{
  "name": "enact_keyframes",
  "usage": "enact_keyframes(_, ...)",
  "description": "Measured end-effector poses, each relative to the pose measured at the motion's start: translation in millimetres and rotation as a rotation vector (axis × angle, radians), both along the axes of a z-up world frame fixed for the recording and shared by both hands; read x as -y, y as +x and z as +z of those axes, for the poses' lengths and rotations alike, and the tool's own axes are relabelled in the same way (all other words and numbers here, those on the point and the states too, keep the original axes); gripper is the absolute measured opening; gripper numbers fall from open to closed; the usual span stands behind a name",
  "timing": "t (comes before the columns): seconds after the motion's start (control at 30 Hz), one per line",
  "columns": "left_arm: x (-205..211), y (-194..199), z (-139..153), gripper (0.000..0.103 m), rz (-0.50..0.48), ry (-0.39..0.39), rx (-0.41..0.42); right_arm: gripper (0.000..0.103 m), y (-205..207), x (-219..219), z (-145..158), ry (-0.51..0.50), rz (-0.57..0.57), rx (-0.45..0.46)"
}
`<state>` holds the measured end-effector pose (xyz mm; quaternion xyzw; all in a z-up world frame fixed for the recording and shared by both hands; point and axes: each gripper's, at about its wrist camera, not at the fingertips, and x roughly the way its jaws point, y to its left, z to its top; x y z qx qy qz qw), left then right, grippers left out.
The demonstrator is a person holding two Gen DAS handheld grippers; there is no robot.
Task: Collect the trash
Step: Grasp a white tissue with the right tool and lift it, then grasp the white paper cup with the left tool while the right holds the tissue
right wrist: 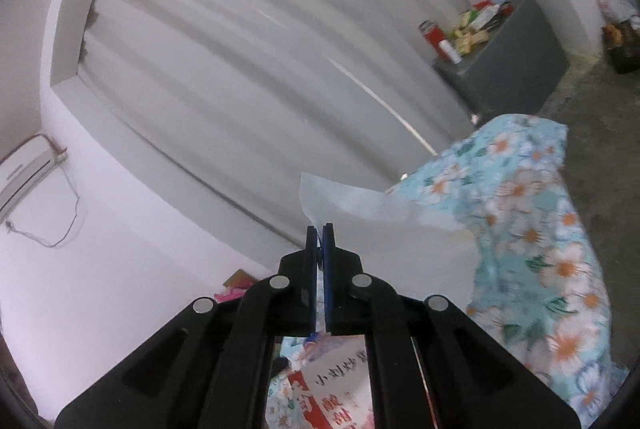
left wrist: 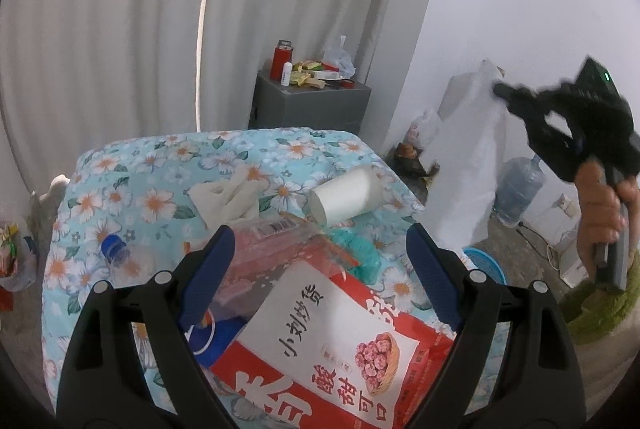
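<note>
The left gripper (left wrist: 320,277) hangs with jaws wide and empty over a red snack bag (left wrist: 340,357) on the floral cloth (left wrist: 132,189). Past it lie a clear wrapper (left wrist: 272,249), a crushed bottle (left wrist: 128,257), a teal wad (left wrist: 360,253), then a paper cup (left wrist: 348,199) on its side and a crumpled tissue (left wrist: 228,197). Off to the right, raised above the cloth, the right gripper (right wrist: 319,229) has its jaws clamped on the edge of a white bag (right wrist: 380,229). A grey cabinet (left wrist: 312,105) stands by the curtain (left wrist: 120,29).
</note>
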<state>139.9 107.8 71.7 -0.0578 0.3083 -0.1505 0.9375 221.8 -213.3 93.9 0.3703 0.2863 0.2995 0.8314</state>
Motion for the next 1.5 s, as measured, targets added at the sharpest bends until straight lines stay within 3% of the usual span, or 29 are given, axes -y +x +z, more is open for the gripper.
enact_keyframes(0.2,8,26,29,0.083,-0.061,-0.046,-0.039,0.003,-20,35,-32,-0.015,-0.062,-0.078)
enact_keyframes(0.33,37,63,43,0.083,-0.142,-0.054,-0.125,0.003,-27,45,-67,-0.030,-0.087,-0.158)
enact_keyframes(0.53,104,141,20,0.071,-0.217,0.047,-0.279,0.003,-35,56,-112,0.002,-0.099,-0.250)
enact_keyframes(0.7,144,205,-28,0.054,-0.154,0.204,-0.400,0.003,-38,60,-119,-0.021,-0.113,-0.268)
enact_keyframes(0.77,156,220,-48,0.049,-0.131,0.312,-0.421,0.003,-42,62,-119,-0.015,-0.109,-0.264)
enact_keyframes(0.87,162,229,-66,0.044,-0.105,0.432,-0.425,0.003,-45,64,-118,-0.022,-0.110,-0.259)
enact_keyframes(0.93,159,233,-73,0.043,-0.091,0.468,-0.417,0.003,-46,65,-117,-0.025,-0.107,-0.253)
enact_keyframes(1.03,155,234,-76,0.036,-0.080,0.490,-0.412,0.003,-48,68,-117,-0.025,-0.108,-0.248)
enact_keyframes(1.13,151,234,-78,0.017,-0.076,0.521,-0.420,0.003,-50,71,-119,-0.003,-0.107,-0.247)
enact_keyframes(1.5,135,222,-59,0.007,-0.049,0.522,-0.361,0.003,-54,78,-115,0.019,-0.106,-0.225)
